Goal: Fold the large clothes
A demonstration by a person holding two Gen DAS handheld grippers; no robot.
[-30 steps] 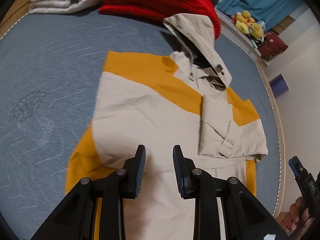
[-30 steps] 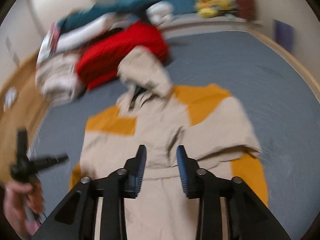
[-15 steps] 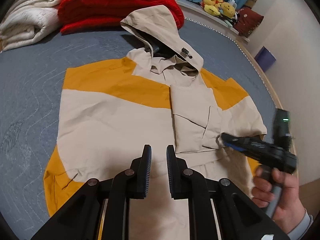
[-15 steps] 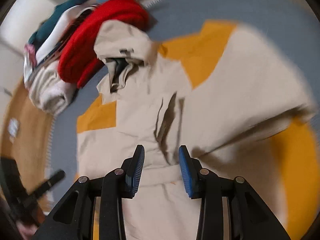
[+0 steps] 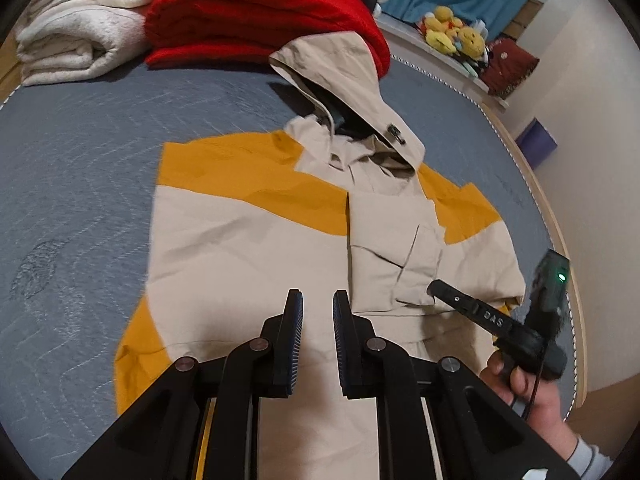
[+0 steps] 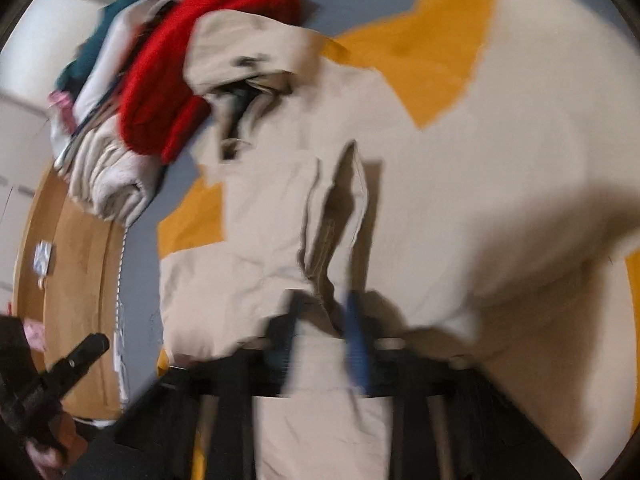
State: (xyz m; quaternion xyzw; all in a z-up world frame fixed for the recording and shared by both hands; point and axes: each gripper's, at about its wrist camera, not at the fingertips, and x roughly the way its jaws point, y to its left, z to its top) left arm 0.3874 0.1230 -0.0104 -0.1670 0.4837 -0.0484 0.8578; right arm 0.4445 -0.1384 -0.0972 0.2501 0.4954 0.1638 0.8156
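A beige and orange hooded jacket (image 5: 248, 264) lies flat on the grey-blue bed (image 5: 80, 200), hood (image 5: 352, 80) towards the far side. One sleeve (image 5: 392, 248) is folded across its chest. My left gripper (image 5: 317, 300) hovers over the jacket's lower front, its jaws a narrow gap apart with nothing between them. My right gripper (image 5: 434, 289), held in a hand (image 5: 532, 396), has its tip at the folded sleeve's lower corner. In the blurred right wrist view, a ridge of the sleeve (image 6: 336, 216) runs down between the fingers of the right gripper (image 6: 322, 312), which is shut on it.
Folded red (image 5: 260, 12) and white (image 5: 80, 28) blankets are stacked at the bed's far side, touching the hood. Plush toys (image 5: 456, 36) sit on a ledge beyond. The bed's wooden rim (image 5: 560, 248) curves along the right, with a purple box (image 5: 538, 146) by the wall.
My right gripper has dropped onto the folded sleeve and its jaws have come together. My left gripper's jaws have narrowed and it has shifted slightly over the jacket.
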